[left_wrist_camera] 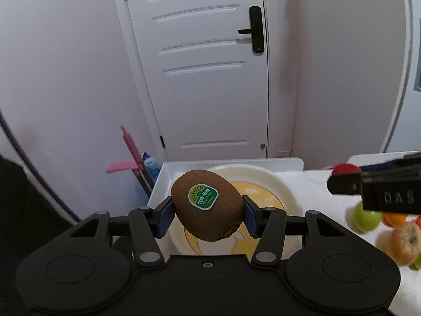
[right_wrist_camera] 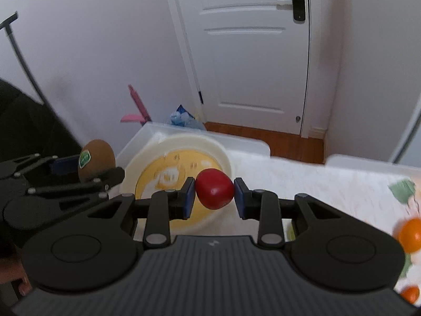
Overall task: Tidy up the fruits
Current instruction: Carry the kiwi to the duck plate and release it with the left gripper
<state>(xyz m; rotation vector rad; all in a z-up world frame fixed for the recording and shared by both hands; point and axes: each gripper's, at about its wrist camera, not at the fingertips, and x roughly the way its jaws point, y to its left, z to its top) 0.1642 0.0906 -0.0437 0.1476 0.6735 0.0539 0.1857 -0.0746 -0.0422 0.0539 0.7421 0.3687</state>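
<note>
My left gripper (left_wrist_camera: 208, 214) is shut on a brown kiwi (left_wrist_camera: 208, 204) with a green sticker and holds it above a cream plate (left_wrist_camera: 279, 187) with a yellow centre. My right gripper (right_wrist_camera: 214, 193) is shut on a small red fruit (right_wrist_camera: 214, 192) and holds it over the right part of the same plate (right_wrist_camera: 184, 142). The kiwi (right_wrist_camera: 96, 159) in the left gripper shows at the left of the right wrist view. The red fruit (left_wrist_camera: 346, 169) and the right gripper's finger show at the right of the left wrist view.
The plate sits in a white tray (left_wrist_camera: 165, 176) at the table's far left. A green fruit (left_wrist_camera: 367, 220), an orange (left_wrist_camera: 394, 218) and a yellowish apple (left_wrist_camera: 406, 242) lie at the right; an orange (right_wrist_camera: 410, 234) shows there too. A white door (left_wrist_camera: 205, 65) is behind.
</note>
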